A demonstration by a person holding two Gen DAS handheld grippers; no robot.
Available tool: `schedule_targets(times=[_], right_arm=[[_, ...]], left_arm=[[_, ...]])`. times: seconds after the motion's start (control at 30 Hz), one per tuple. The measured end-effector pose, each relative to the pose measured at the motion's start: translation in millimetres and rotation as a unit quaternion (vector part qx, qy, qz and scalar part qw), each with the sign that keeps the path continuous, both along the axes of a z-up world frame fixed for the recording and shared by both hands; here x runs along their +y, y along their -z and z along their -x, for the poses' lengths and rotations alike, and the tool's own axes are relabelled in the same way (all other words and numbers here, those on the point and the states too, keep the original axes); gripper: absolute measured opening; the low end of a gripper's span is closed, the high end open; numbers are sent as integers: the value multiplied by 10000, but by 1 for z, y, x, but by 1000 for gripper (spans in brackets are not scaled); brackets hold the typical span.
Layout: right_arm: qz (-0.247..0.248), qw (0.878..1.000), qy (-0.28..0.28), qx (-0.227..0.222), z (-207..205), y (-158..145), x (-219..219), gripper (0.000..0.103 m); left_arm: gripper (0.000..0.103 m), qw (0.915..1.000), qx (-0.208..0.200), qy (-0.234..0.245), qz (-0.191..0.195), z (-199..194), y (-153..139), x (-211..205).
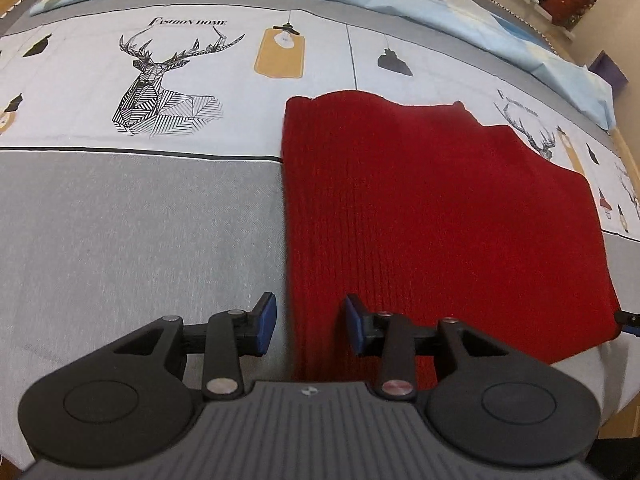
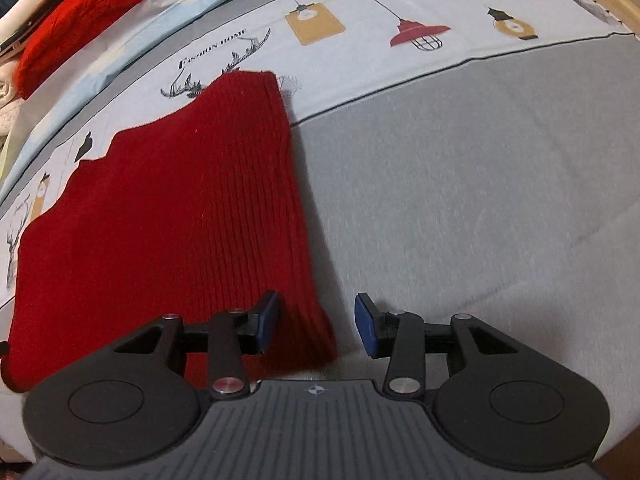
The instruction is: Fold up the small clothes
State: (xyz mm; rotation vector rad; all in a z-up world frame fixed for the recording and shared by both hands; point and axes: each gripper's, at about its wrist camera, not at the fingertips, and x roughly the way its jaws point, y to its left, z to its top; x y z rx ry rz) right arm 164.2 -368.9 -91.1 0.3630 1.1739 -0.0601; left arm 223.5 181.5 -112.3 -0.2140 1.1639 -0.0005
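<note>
Left wrist cam: my left gripper (image 1: pixel 310 324) is spread wide, nothing in it, straddling the left edge of the red knit (image 1: pixel 432 216), which lies flat on the bedsheet (image 1: pixel 140 220). Right wrist cam: my right gripper (image 2: pixel 316 322) is spread too, w/ the knit's (image 2: pixel 180 216) near right corner between the pads.

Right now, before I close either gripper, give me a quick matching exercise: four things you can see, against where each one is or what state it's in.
Things:
1. left gripper
2. right gripper
3. dark red knit
4. bright red sweater

Places or states:
A. piled at the far edge of the bed
B. open, astride the knit's left near edge
C. lying flat on the bedsheet
D. open, astride the knit's right near corner

Pairs: 1-B, 2-D, 3-C, 4-A
</note>
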Motion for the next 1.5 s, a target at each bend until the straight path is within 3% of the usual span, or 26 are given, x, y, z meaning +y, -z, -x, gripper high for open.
schedule_targets(times=[0.2, 0.27, 0.3, 0.37, 0.4, 0.5, 0.6, 0.7, 0.77, 0.87, 0.97, 1.07, 1.17, 1.23, 1.37, 1.5], right_arm=[[161, 9996, -211, 50, 2, -8, 7, 42], [145, 9996, -238, 69, 0, -8, 8, 32], [153, 9996, -234, 64, -1, -9, 8, 22], [226, 9995, -211, -52, -2, -14, 9, 15], [218, 9994, -209, -138, -2, -19, 9, 14], [151, 9989, -10, -445, 1, -35, 4, 12], [0, 9982, 224, -564, 3, -44, -7, 12], [111, 9998, 134, 39, -1, -23, -7, 12], [295, 9993, -15, 232, -3, -15, -2, 13], [409, 9991, 66, 3, -3, -26, -1, 15], [582, 9970, -105, -501, 0, -45, 6, 15], [441, 9964, -327, -642, -2, -44, 9, 15], [633, 9971, -422, 0, -10, -19, 11, 17], [744, 9961, -395, 269, -10, -9, 11, 21], [646, 9972, -356, -98, -8, -24, 10, 22], [827, 9955, -393, 254, -9, -13, 10, 31]], left_arm=[[41, 9999, 50, 99, -14, 7, -7, 2], [41, 9998, 100, 147, -3, 8, -6, 2], [40, 9998, 129, 181, 4, 8, -5, 2], [33, 9995, 181, 239, 21, 8, -3, 1], [13, 9994, 171, 287, 25, 8, -3, 0], [12, 9995, 40, 313, -8, 9, -9, 3], [12, 9995, 40, 306, 23, 8, -10, 6], [14, 9976, 354, 508, -300, 6, 3, -3], [15, 9986, 284, 378, -253, 6, -1, -1], [15, 9989, -196, 284, -327, 9, -24, 1], [15, 9985, -392, 381, -40, 13, -34, -1], [15, 9982, -15, 592, -123, 11, -16, -10], [15, 9932, 512, 814, -649, 11, 9, -21], [15, 9926, 467, 817, -766, 12, 7, -22], [16, 9951, 179, 825, -520, 13, -7, -22], [17, 9903, 485, 948, -893, 14, 9, -29]])
